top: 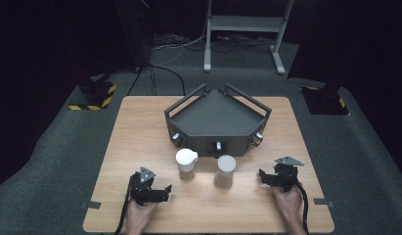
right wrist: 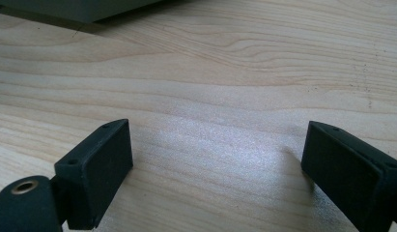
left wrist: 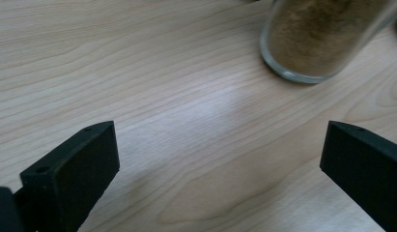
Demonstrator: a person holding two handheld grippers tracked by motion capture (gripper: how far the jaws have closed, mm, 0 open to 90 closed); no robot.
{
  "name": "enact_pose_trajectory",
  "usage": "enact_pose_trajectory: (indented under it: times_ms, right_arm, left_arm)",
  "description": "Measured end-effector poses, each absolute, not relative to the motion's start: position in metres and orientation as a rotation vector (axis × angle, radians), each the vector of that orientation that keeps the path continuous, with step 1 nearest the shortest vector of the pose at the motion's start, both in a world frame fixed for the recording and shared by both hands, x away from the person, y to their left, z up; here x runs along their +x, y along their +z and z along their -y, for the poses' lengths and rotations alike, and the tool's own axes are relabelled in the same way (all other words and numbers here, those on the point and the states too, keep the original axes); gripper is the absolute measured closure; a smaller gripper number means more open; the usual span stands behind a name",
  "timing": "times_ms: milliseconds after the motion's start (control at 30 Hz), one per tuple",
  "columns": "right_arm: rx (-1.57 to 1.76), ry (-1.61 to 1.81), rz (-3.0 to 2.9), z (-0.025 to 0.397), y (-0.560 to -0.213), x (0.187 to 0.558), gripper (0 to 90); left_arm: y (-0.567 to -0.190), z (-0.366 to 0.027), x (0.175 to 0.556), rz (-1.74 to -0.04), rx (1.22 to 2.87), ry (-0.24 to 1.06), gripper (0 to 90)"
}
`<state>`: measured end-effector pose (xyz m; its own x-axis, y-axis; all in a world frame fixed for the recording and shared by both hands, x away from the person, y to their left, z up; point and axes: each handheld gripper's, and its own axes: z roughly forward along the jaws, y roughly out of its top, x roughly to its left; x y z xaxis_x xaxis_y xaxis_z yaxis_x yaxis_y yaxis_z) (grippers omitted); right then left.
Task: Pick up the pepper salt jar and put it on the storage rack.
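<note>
both claws wide, empty; jar ahead-right of left claw, well apart from right claw.

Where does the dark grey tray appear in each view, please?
High view: tray mid-table, toward the far side.
Right gripper view: its edge, top left corner.
Left gripper view: table wood with a glass jar, upper right.
Shared landmark: the wooden table.

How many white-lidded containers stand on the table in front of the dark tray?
2. One white-lidded container stands nearer the left gripper; the other stands right of it, toward the right gripper. Both stand before the tray.
</note>
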<state>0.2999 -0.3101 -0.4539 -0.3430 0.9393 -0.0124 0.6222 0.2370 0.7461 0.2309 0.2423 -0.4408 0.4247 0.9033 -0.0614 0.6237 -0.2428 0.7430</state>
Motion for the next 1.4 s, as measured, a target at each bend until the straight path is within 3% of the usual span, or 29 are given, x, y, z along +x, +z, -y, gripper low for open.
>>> enact_pose_trajectory:
  times_ms: [367,1400]
  right_arm:
    - [1.427,0.908,-2.052,0.31,-0.454,0.3,10.0]
    - [1.427,0.909,-2.052,0.31,-0.454,0.3,10.0]
  left_arm:
    - [-0.442,-0.228,0.235,-1.216,1.955,0.456,0.2]
    - [-0.44,-0.186,0.254,-1.182,1.94,0.531,1.2]
